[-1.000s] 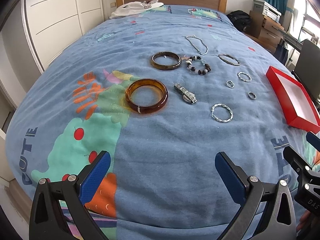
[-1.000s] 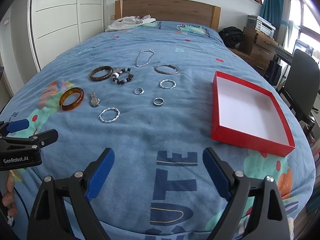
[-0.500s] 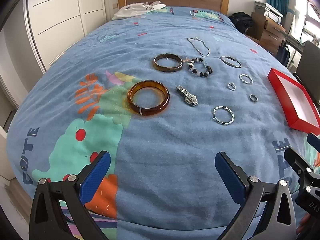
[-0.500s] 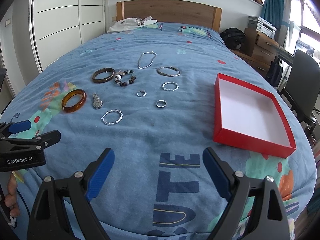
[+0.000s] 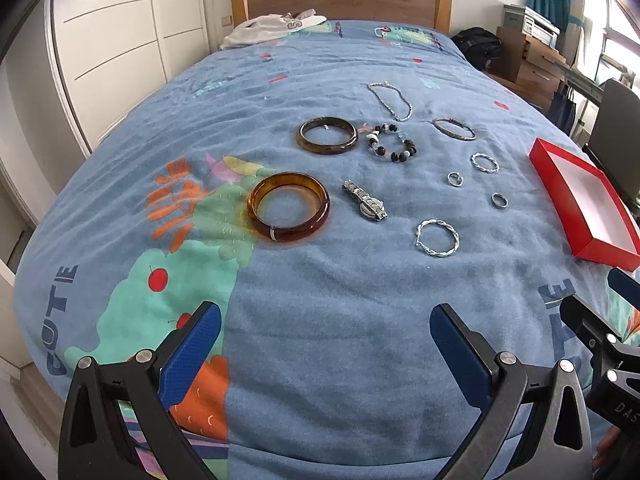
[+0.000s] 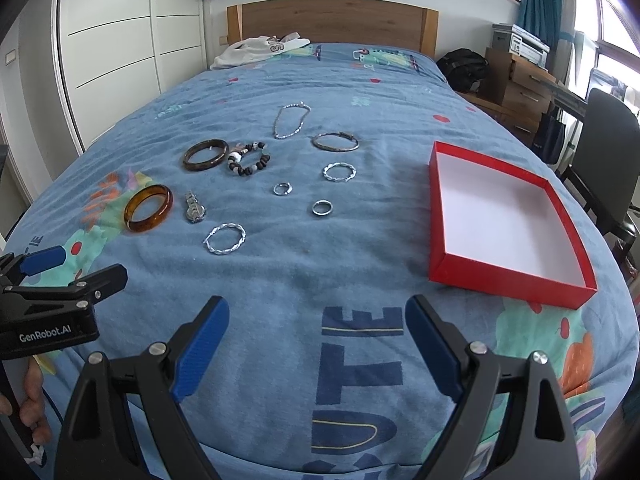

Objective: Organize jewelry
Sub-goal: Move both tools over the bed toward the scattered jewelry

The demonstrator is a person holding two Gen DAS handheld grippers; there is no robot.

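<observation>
A blue bedspread (image 6: pixel 360 240) with cartoon prints covers the bed and carries everything. On its right side lies the red box (image 6: pixel 444 268), open, white inside, its long axis running from the near edge of the bed away toward the headboard, slightly slanted to the left at the far end.

The right gripper (image 6: pixel 316 344) hovers over the near edge of the bed with its blue pads spread wide and nothing between them. The left gripper (image 5: pixel 324 344) hovers likewise to its left, also spread wide and holding nothing.

The jewelry lies scattered left of the box, well apart from it. The amber bangle (image 6: pixel 148 208) lies flat nearest the left edge; the dark brown bangle (image 6: pixel 206 154) lies beyond it. A silver chain necklace (image 6: pixel 291 120) is farthest away, a narrow loop with its long axis pointing toward the headboard. The beaded bracelet (image 6: pixel 249 159) is just beside the dark bangle. A thin metal bangle (image 6: pixel 335 141) lies right of the beads. A twisted silver bracelet (image 6: pixel 225 238) is the nearest piece; a smaller twisted one (image 6: pixel 339 171) lies farther off. The silver watch (image 6: pixel 195 208) lies beside the amber bangle, lengthwise toward the headboard. Two small rings (image 6: pixel 283 189) (image 6: pixel 322 207) lie between the bracelets.
</observation>
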